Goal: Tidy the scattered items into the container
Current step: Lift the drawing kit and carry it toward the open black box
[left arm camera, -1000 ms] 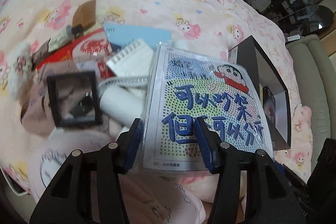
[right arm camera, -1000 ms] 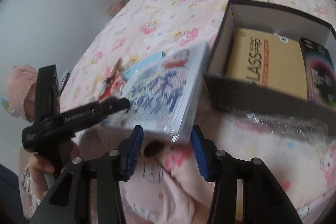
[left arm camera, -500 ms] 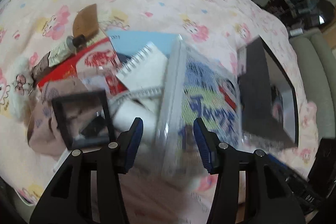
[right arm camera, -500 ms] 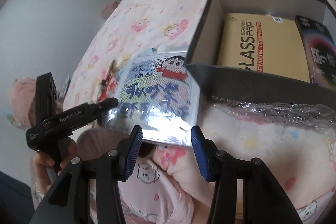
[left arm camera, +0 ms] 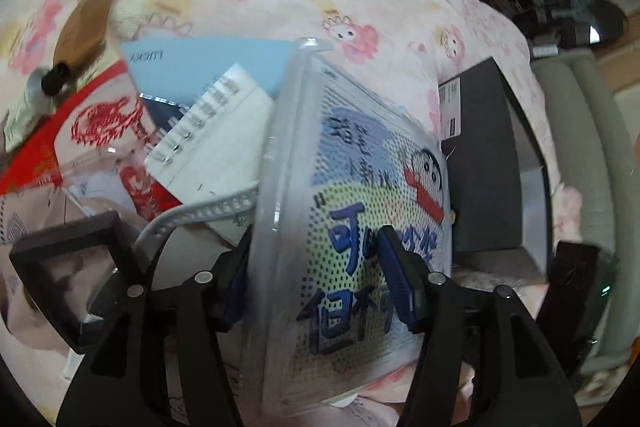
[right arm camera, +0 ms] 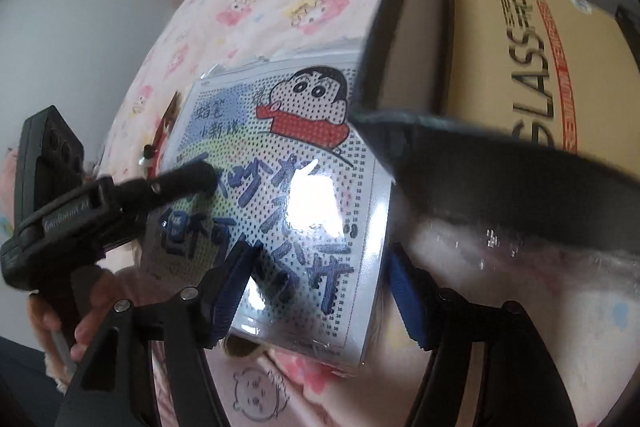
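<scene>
The clear-wrapped cartoon bead kit [left arm camera: 360, 187] [right arm camera: 280, 147] lies tilted on the pink bed cover, its top corner against the black box [left arm camera: 480, 155] [right arm camera: 500, 179]. My left gripper [left arm camera: 316, 279] straddles the kit's left edge. One of its fingers [right arm camera: 176, 183] lies across the printed face. Its jaws are opening. My right gripper [right arm camera: 318, 295] stands over the kit's lower edge with the kit between its fingers. These jaws are opening too, and the right pad sits just off the kit's side.
A heap left of the kit holds a spiral notepad [left arm camera: 224, 139], a light blue card [left arm camera: 208, 59], a red packet [left arm camera: 96, 119] and a black square frame [left arm camera: 72, 267]. A tan carton [right arm camera: 520, 67] lies inside the box. A hand [right arm camera: 84, 331] holds the left gripper. A grey sofa [left arm camera: 580, 147] stands beyond.
Both grippers sank toward the bed with the kit, which went from raised and tilted to lying beside the box's near corner. Both pairs of jaws have spread wider.
</scene>
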Motion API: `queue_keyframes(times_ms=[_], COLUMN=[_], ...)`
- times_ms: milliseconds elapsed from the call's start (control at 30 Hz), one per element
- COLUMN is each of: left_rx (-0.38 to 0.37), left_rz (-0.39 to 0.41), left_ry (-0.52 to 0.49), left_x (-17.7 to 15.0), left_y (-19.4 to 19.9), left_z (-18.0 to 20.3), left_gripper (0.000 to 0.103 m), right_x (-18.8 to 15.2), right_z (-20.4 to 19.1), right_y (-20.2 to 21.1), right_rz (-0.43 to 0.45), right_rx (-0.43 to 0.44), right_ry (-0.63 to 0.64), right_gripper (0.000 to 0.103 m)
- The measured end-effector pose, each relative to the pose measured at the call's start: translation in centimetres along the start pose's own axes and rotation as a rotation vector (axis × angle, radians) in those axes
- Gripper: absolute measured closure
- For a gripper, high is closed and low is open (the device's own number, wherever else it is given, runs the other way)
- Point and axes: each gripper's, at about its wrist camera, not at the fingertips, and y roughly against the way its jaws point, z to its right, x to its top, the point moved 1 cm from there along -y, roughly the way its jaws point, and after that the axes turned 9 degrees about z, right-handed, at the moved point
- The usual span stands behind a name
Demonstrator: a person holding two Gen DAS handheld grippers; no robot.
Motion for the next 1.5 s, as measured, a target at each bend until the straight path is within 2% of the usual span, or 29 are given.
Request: queue_keyframes(times_ms=[67,133,267,333,400,433,533,667,833,900,1033,1133,1167,1300,1400,1467,1500], left_rx=[-0.04,-0.088,-0.172,-0.215,-0.249,-0.26,-0.261,-0.243,-0.239,-0.202,-0.13,-0.069,-0.074,-0.108,-0.096,-0.088,-0.081], left_rz=[0.008,0.052,0.145,0.147,0.144,0.149,0.139,0.119,0.131,0.137,0.195,0.246,0.258,0.247,0.231,0.195,0.168], left_ry=[0.001,-0.005,-0.045,-0.031,-0.031,-0.039,-0.046,-0.027,0.043,0.051,0.082,0.129,0.146,0.162,0.143,0.136,0.132], left_x=[-0.3,-0.6,-2.0,-2.8,-3.2,-3.4,-4.0,-4.2,-4.0,-4.0,-3.6,-3.0,-2.9,-3.1,-2.9,-2.7,-2.6], left_y=[0.5,1.7,4.6,5.3,5.7,5.9,6.1,5.8,5.6,5.3,5.7,6.3,6.5,6.2,5.9,5.2,4.6], left_z=[-0.1,-0.1,0.4,0.1,0.1,0.3,0.9,0.8,-0.5,-0.6,-1.2,-2.4,-2.8,-3.2,-3.1,-3.0,-2.9], left_gripper=[0.048,0.049,0.047,0.046,0.047,0.047,0.049,0.052,0.053,0.053,0.053,0.053,0.053,0.053,0.053,0.052,0.051], right_x=[0.0,-0.1,-0.4,-0.9,-1.6,-1.9,-2.2,-2.3,-3.0,-3.1,-2.8,-2.6,-2.6,-2.3,-1.9,-1.8,-1.7], right_z=[-0.1,-0.1,-1.1,-1.9,-2.3,-2.6,-3.4,-3.0,-1.6,-1.3,-0.6,-0.1,0.2,0.7,0.5,0.5,0.6], right_y=[0.8,2.3,6.3,8.1,9.5,10.0,10.2,9.1,8.8,8.4,6.4,4.5,3.8,1.7,0.9,0.1,-0.3], right_rz=[0.034,0.066,0.139,0.171,0.193,0.205,0.21,0.155,0.085,0.08,0.046,0.011,-0.003,-0.05,-0.052,-0.06,-0.061], right_rx=[-0.014,0.002,0.058,0.07,0.047,0.041,0.038,0.024,0.067,0.06,0.058,0.024,0.02,0.066,0.093,0.095,0.103], right_ry=[0.009,0.008,0.035,0.067,0.109,0.128,0.152,0.148,0.101,0.089,0.061,0.045,0.031,-0.037,-0.046,-0.052,-0.06], right_gripper=[0.041,0.045,0.047,0.048,0.056,0.057,0.057,0.057,0.057,0.057,0.055,0.055,0.055,0.04,0.033,0.033,0.03])
